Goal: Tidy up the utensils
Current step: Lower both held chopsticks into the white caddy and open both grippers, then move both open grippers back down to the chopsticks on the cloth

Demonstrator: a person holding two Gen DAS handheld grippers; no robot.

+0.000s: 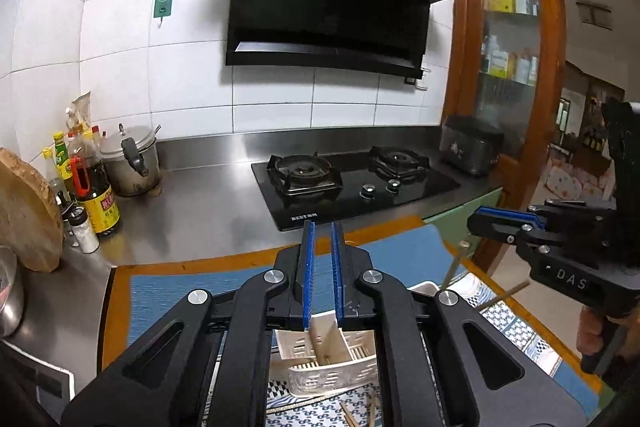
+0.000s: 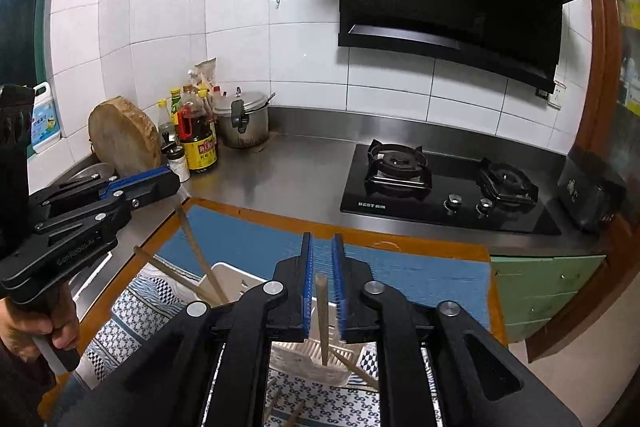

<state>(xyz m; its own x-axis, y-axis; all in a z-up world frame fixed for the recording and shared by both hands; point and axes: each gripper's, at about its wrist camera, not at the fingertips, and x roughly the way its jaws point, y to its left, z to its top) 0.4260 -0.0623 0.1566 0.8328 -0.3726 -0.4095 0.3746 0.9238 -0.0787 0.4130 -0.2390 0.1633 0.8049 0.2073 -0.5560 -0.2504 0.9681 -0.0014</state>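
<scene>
Task looks partly done, by my read. White slotted utensil basket [image 2: 310, 359] sits on a patterned blue-white cloth [image 2: 132, 311] at the near edge of the blue mat [image 2: 256, 247], and several wooden chopsticks already stand in it: two lean out toward the left [image 2: 196, 247] in the right wrist view, and more sticks show inside the basket [image 1: 320, 347] under the left gripper. Still left: at least 2–3 loose chopsticks [image 2: 276, 403] lying on the cloth nearer than the basket, also seen in the left wrist view [image 1: 370, 409]. Can't tell the exact count, gripper bodies hide much of the cloth.

Right gripper [image 2: 323, 255]: blue pads apart w/ a small gap; one chopstick [image 2: 322, 315] stands upright btw them, lower end down in the basket. The gap looks wider than the stick, so it seems not clamped, prob. just let go or about to be; contact w/ either pad can't be settled.

Left gripper [image 1: 323, 241]: pads apart, narrow gap, nothing btw them. It hangs over the basket; basket divider shows just below the finger roots.

From the left wrist view the right gripper [image 1: 480, 223] is at far right, two chopstick ends [image 1: 504, 293] poking out beneath it.
</scene>
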